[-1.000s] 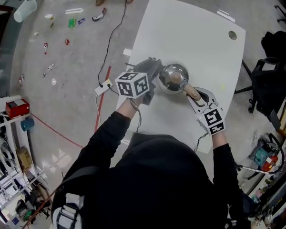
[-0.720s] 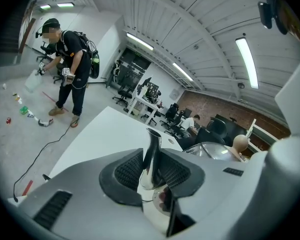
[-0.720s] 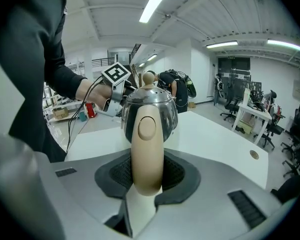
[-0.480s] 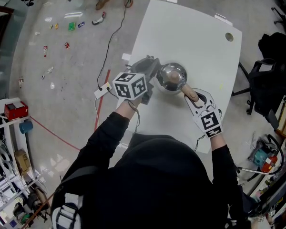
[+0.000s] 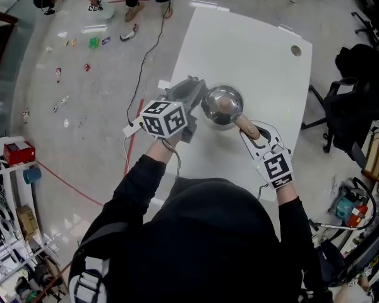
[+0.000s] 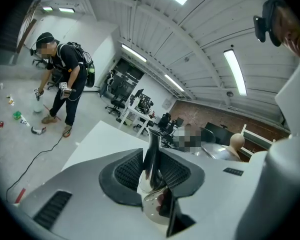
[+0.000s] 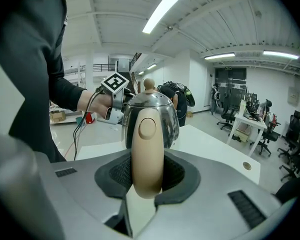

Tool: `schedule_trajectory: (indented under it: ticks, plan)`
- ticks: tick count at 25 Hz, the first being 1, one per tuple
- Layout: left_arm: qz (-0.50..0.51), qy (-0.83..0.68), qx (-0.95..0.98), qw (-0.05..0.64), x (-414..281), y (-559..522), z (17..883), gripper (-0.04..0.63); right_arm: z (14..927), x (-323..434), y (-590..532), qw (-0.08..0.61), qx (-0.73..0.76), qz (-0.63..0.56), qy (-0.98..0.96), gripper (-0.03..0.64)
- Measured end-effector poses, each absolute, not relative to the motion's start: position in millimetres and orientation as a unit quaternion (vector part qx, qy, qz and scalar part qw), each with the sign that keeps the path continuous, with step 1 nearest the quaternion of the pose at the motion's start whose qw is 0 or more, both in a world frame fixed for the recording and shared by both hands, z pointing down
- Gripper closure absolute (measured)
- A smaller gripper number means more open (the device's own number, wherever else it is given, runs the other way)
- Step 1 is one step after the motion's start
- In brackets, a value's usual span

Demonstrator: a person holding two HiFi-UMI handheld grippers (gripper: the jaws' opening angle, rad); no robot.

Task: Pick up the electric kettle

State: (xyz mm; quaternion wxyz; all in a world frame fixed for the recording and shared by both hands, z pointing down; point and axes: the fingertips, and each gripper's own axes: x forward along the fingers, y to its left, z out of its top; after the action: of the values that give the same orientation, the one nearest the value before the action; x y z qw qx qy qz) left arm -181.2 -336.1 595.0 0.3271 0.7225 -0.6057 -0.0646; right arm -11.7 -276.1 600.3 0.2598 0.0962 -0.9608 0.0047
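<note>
Kettle [image 5: 222,105] stood at the centre of the head view, over the near half of the white table [image 5: 259,49], with both my hands on it. My right fingers [image 7: 177,174] had just been closing and were clamped on the beige handle [image 7: 146,134]. Their pads pressed on either side of its lower part, and the steel body rose upright behind it in the middle of the right gripper view. My left fingers [image 6: 130,171] were nearly together, pinching the thin shiny spout [image 6: 152,156] in the centre of the left gripper view. In the head view they reached in from the kettle's left, and the right ones from the lower right of the frame. Whether the base had cleared the table I could not tell from any view.

I judged the handle grip to be the one that ought to carry the weight, since it wrapped a thick, matt part. The spout was polished and narrow, so that pinch seemed fit only to steady the kettle. To lift well, I reckoned both hands needed to rise at the same pace, with the lid knob [image 7: 149,84] kept pointing straight up. Any twist between the two grips looked likely to slide the left fingers off the spout. I meant to go slowly and straight.
</note>
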Motion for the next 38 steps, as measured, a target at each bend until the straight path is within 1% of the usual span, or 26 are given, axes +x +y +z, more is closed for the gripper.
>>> schedule_trajectory:
  ticks: [9,16,19,24,28,38]
  plan:
    - [-0.074,-0.6,0.741,0.293,-173.5,-314.0,555.7,0.492,556.2,-6.4,-250.1,0.197,0.096,0.073,-0.973,0.517]
    - [-0.104,-0.591,0.756,0.259,-166.8,-301.3,514.1,0.497,522.1,2.8,-244.4,0.168,0.11,0.066,-0.977,0.517]
    - [-0.122,-0.583,0.767,0.24,-161.4,-299.0,486.2,0.502,499.9,9.5,-246.4,0.142,0.1,0.071,-0.982,0.517]
    - [-0.155,-0.555,0.795,0.191,-153.8,-304.6,435.1,0.505,457.4,17.6,-263.5,0.116,0.08,0.025,-0.99,0.517]
    - [-0.161,-0.534,0.815,0.156,-149.5,-291.9,400.2,0.506,423.3,19.6,-255.6,0.103,0.066,-0.013,-0.992,0.517]
    - [-0.135,-0.509,0.842,0.12,-140.8,-272.0,360.5,0.508,384.2,28.0,-245.8,0.093,0.032,-0.014,-0.995,0.517]
